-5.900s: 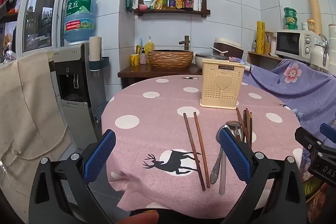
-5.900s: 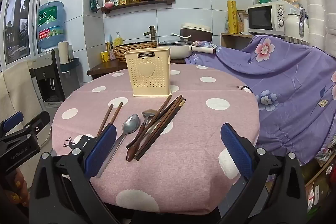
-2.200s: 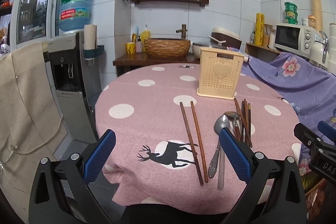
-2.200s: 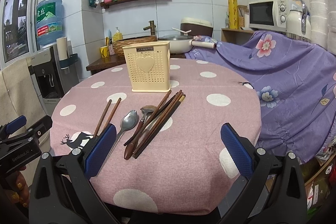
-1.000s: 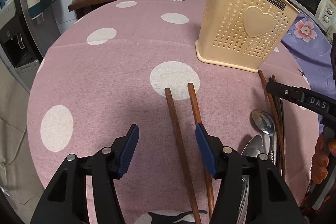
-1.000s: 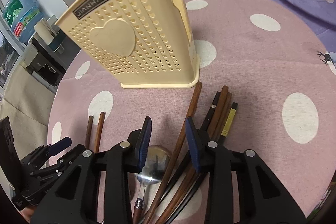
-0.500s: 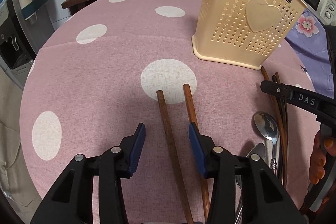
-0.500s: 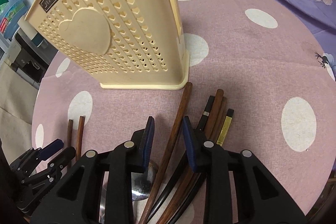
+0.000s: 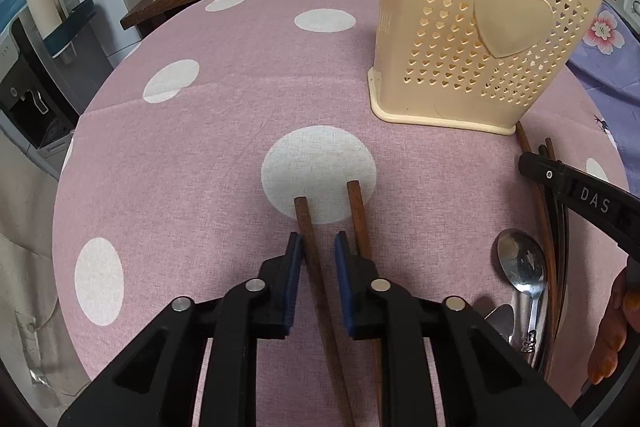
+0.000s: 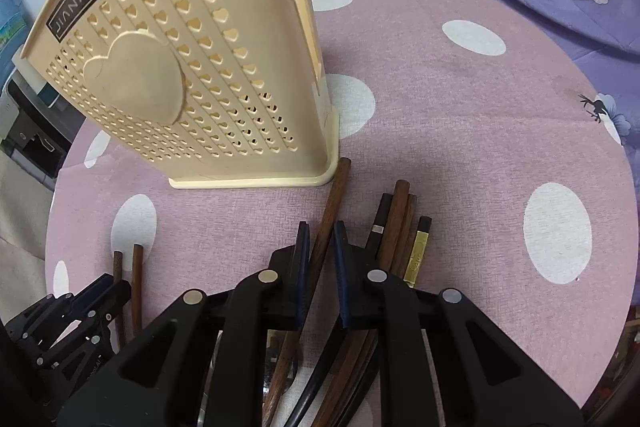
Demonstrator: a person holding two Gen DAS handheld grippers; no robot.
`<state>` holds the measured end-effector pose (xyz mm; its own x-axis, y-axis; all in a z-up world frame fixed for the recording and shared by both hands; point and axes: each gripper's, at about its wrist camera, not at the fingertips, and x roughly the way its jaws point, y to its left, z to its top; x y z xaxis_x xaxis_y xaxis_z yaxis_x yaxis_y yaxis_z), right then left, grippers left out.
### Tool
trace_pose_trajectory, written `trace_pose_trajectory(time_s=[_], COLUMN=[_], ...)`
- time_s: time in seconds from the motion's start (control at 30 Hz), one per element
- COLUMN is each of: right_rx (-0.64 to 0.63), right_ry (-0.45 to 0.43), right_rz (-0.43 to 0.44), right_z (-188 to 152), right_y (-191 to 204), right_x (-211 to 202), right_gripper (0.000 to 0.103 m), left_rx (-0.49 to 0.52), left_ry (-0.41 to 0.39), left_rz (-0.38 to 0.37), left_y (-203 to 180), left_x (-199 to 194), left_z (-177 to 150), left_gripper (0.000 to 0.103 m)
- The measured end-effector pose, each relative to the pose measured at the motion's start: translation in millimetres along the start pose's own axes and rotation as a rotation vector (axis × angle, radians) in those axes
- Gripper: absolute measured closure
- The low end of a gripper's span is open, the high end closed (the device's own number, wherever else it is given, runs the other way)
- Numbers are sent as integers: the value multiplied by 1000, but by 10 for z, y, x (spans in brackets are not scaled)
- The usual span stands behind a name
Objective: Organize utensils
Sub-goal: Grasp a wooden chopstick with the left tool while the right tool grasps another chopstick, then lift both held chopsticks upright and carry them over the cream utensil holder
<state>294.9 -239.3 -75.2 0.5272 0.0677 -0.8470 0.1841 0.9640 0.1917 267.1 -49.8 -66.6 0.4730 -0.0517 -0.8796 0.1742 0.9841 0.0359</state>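
Pink dotted tablecloth [image 9: 200,131]: left gripper [image 9: 316,247] and right gripper [image 10: 321,239] each straddle a brown chopstick [image 9: 308,227], jaws narrowly apart, seemingly unclamped; close squarely before lifting toward the holder [image 9: 472,39].

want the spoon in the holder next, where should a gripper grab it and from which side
Grip the spoon on its thin handle just below the bowl, coming straight down with fingers either side. It lies flat, bowl towards the cream holder; chopsticks crowd its right side, so stay narrow.

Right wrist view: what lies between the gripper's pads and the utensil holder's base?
In the right wrist view, only one brown chopstick spans it, from between the right gripper pads to the utensil holder base corner. Otherwise bare pink tablecloth.
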Motion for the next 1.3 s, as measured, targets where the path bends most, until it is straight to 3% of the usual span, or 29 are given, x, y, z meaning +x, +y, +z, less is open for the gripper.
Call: trace_pose_trajectory(time_s=[0.07,0.4,0.67,0.9,1.07,1.3], right_rx=[11,101,125,124,47,-65], right_ry=[-3,-22,-71,-161,-232,-330], right_rz=[2,130,227,367,472,532], right_z=[-1,-11,-36,-84,-154,-223], right_y=[-5,-188,-304,-404,-353,-200], right_x=[-3,-51,-301,-772,-1227,-1824], right_gripper=[90,94,95,95,95,95], left_rx=[4,-27,-13,-23,-20,-5], left_ry=[-2,-14,-88,-187,-280,-373], left_rz=[0,-48,-63,-107,-158,-189], left_y=[-13,29,39,129,176,191], left_x=[0,-5,-270,-686,-1075,-1469], left_z=[-1,18,99,126,134,72], left_gripper=[94,95,96,96,96,96])
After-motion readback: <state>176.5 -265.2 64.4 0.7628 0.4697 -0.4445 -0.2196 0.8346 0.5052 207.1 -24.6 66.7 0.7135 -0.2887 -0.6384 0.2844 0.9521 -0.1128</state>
